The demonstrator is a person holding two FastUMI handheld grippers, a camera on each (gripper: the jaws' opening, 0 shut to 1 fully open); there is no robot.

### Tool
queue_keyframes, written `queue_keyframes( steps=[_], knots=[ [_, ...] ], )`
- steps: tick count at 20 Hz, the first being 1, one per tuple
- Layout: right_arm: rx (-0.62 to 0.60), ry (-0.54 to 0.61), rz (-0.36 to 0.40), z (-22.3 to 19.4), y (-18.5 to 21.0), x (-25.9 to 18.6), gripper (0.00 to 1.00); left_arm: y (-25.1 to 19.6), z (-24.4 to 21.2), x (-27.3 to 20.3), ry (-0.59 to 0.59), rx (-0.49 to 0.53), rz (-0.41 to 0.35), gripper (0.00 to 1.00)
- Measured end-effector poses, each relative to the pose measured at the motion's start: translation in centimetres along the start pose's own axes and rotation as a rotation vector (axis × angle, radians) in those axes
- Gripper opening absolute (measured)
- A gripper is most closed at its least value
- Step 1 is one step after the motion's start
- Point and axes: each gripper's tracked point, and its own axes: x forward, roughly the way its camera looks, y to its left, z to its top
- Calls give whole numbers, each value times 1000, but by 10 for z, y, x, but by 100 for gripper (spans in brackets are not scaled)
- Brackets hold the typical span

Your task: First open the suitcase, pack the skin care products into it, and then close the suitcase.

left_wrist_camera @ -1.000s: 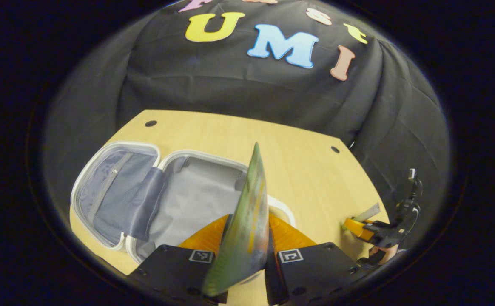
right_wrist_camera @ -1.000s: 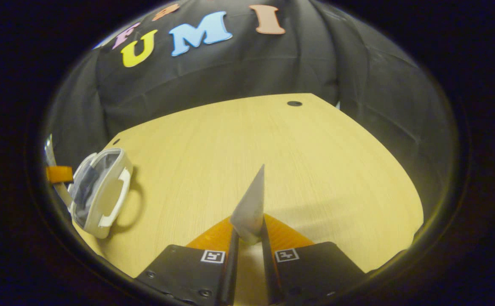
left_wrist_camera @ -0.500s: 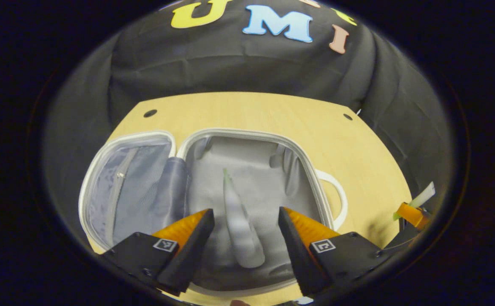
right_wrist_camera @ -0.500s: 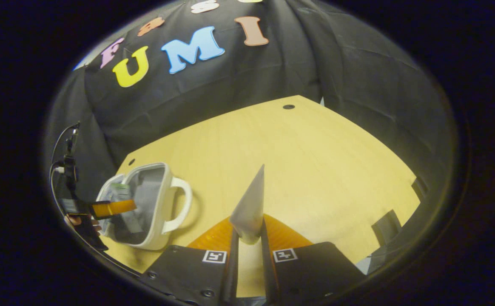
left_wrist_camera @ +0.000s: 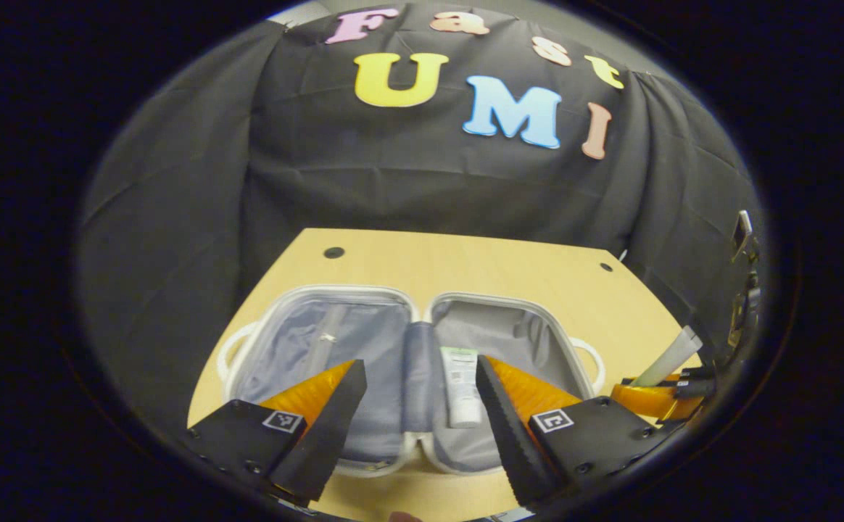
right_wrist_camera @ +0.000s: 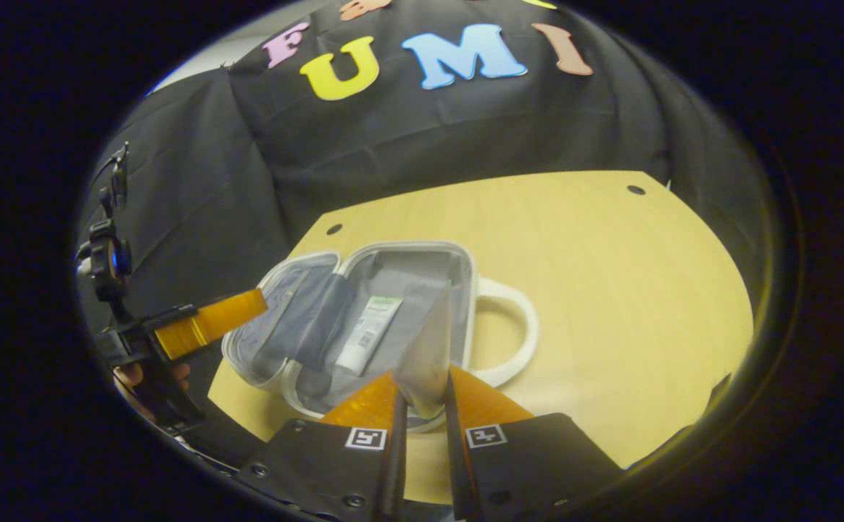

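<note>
My left gripper (left_wrist_camera: pixel 416 406) hangs over the near edge of the open suitcase (left_wrist_camera: pixel 400 296) with its fingers spread wide and nothing between them; a white tube (left_wrist_camera: pixel 460 386) lies flat in the suitcase's right half, label side up. My right gripper (right_wrist_camera: pixel 422 406) is clamped on a second, silvery tube (right_wrist_camera: pixel 431 351), both fingers pressing its lower end, tip pointing up above the suitcase's near right corner. The suitcase lies on the wooden table (right_wrist_camera: pixel 596 290), both halves flat, handles outward.
</note>
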Motion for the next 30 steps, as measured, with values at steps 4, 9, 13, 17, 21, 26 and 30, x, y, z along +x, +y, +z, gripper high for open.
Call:
queue_keyframes(
  steps=[4,9,13,17,21,26,30],
  knots=[
    [-63,103,14,-13,11,41,25,73,-5,-19,-7,-107,115,99],
    [-104,-35,41,14,16,29,72,158,-3,-19,-25,-228,234,99],
    [-113,-244,-35,62,-2,-14,96,221,-2,-11,-25,-350,294,99],
    [-93,-355,-140,93,-34,-50,96,264,-10,7,7,-529,237,95],
    [-57,-389,-241,101,-69,-73,96,285,-34,47,72,-674,158,100],
    [-17,-394,-322,98,-98,-93,96,292,-56,75,102,-886,57,100],
    [0,-388,-342,94,-108,-102,96,271,-58,93,85,-1020,-49,68]
  ],
)
